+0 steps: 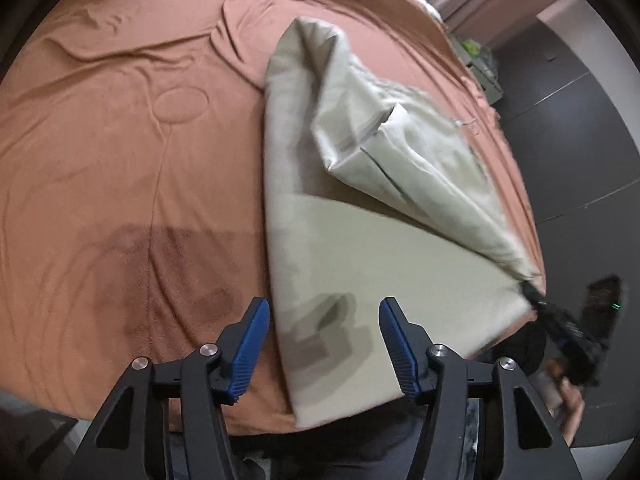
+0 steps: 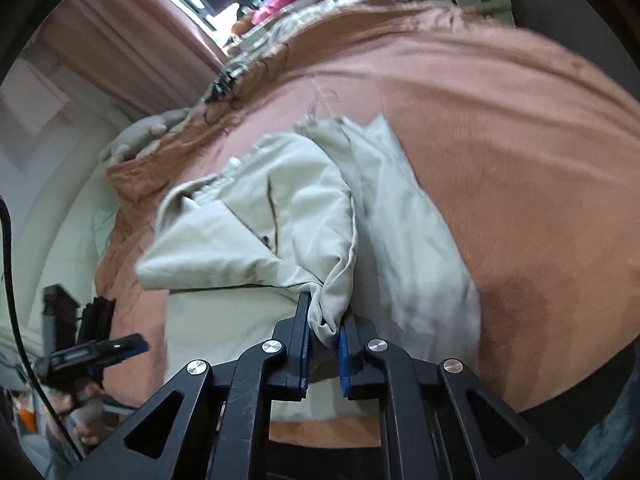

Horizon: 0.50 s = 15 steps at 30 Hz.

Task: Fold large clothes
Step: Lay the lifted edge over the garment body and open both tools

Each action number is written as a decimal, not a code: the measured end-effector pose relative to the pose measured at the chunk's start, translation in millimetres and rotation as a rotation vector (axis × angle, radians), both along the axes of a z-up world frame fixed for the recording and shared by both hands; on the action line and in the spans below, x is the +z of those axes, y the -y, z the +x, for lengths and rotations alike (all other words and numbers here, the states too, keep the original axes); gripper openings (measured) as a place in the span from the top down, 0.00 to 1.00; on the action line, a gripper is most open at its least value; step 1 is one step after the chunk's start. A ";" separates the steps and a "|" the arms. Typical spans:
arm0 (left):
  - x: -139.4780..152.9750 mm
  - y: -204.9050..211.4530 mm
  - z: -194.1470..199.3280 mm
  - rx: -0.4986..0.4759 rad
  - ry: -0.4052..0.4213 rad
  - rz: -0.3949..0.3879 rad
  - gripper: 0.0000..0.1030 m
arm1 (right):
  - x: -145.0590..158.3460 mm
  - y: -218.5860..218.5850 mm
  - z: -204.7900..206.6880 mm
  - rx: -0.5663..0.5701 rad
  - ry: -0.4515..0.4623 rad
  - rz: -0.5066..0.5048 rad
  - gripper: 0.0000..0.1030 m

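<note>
A large pale grey-green garment lies partly folded on a rust-brown bed cover. My left gripper hovers open above the garment's near edge, its blue pads wide apart and gripping nothing. My right gripper is shut on a bunched corner of the garment, lifting a fold that drapes over the flat lower layer. In the left wrist view the right gripper pinches that corner at the bed's right edge. The right wrist view shows the left gripper low at the left.
The bed cover spreads wide around the garment. Pink curtains and a window stand behind the bed's far end, with piled clothes there. Dark floor runs along the bed's right side. A hand holds the right gripper.
</note>
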<state>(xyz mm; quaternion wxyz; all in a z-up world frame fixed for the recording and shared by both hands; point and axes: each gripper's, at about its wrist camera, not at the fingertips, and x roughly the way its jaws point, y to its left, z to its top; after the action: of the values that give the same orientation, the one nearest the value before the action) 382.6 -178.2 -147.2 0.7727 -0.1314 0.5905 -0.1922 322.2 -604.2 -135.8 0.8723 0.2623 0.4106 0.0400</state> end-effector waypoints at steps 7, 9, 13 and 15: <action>-13.2 17.3 -1.2 -0.027 -0.017 0.028 0.43 | 16.0 12.3 -27.9 -0.045 0.039 -0.026 0.90; -14.9 25.4 -2.6 -0.043 -0.018 0.022 0.43 | 9.9 19.6 -33.3 -0.061 0.029 -0.017 0.90; -19.0 39.5 -2.4 -0.066 -0.021 0.017 0.53 | -13.0 34.5 -42.6 -0.098 -0.008 0.034 0.90; -19.6 45.8 -3.1 -0.076 -0.022 0.023 0.56 | -25.1 36.9 -46.8 -0.109 -0.025 0.050 0.90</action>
<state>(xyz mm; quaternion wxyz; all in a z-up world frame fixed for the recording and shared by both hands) 379.5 -224.0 -166.8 0.7597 -0.1022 0.6057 -0.2132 275.4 -641.1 -160.9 0.8612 0.3064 0.4055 -0.0005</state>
